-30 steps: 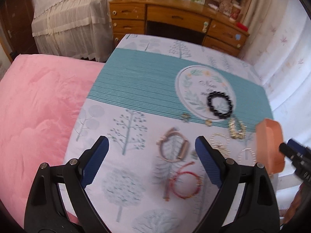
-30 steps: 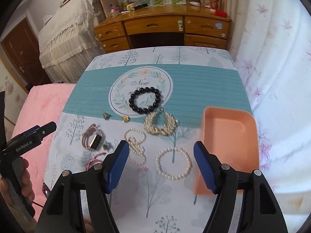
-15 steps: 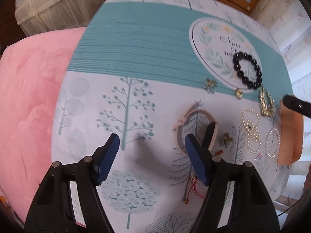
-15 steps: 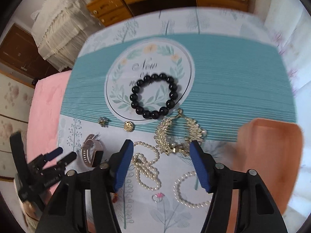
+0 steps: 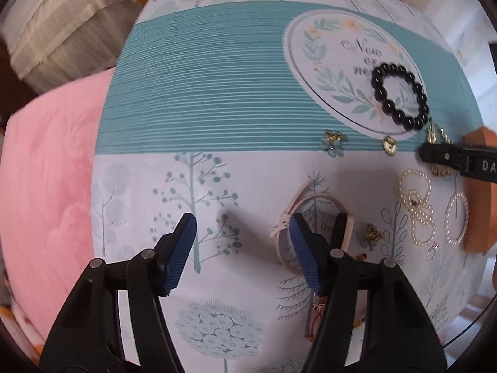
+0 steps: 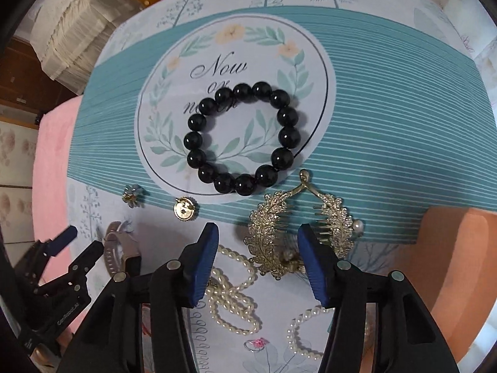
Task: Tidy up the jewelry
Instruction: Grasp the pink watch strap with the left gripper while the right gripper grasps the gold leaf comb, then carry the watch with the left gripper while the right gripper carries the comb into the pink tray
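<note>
1. The gold comb (image 6: 298, 233) lies near the middle of the table, just below the teal band, beside the orange tray (image 6: 459, 267) at the right edge. It looks light, stiff and spiky, with thin teeth that could bend, so I judge the joined end near my pad the best place to pinch.
2. My right claw (image 6: 257, 261) hangs over it, jaws apart and just now narrowing; the left leaf lies between them, the right pad hides part of it, and I see no clamp.
3. My left claw (image 5: 242, 251) also stands apart and has been narrowing, nothing held. Its right finger overlaps the watch (image 5: 313, 227) toward the near edge; whether they touch I cannot tell.
4. The black bracelet (image 6: 242, 136) sits on the round print; soft pearl strands (image 6: 230, 292) would slip and drape.
</note>
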